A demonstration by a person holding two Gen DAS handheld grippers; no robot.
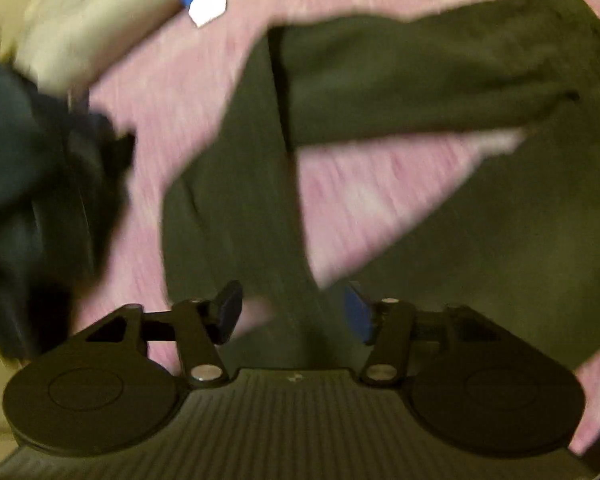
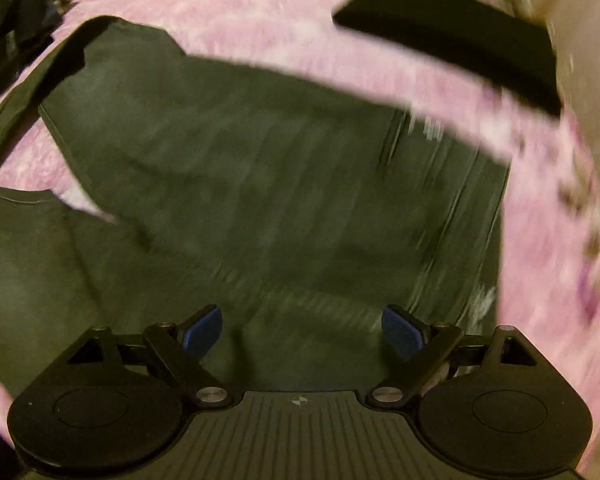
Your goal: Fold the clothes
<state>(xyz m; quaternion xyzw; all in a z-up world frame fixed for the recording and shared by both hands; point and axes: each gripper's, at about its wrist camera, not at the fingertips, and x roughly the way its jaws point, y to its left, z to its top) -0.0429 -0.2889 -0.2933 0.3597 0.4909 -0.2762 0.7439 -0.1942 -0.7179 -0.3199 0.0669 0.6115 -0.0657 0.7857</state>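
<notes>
The dark olive garment lies spread on a pink fuzzy blanket, one sleeve folded across the body. Both tools hang over it, jaws apart and empty — the left hand-held gripper moderately wide, the right hand-held gripper wider. The cloth looks soft, light and limp — though blur hides its texture — so pinch it at a hem or sleeve edge.

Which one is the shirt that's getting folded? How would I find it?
Look for the fuzzy pink blanket. Spread flat across its middle lies the dark olive-green shirt. The other dark clothes sit bunched in a heap at the blanket's edge.
</notes>
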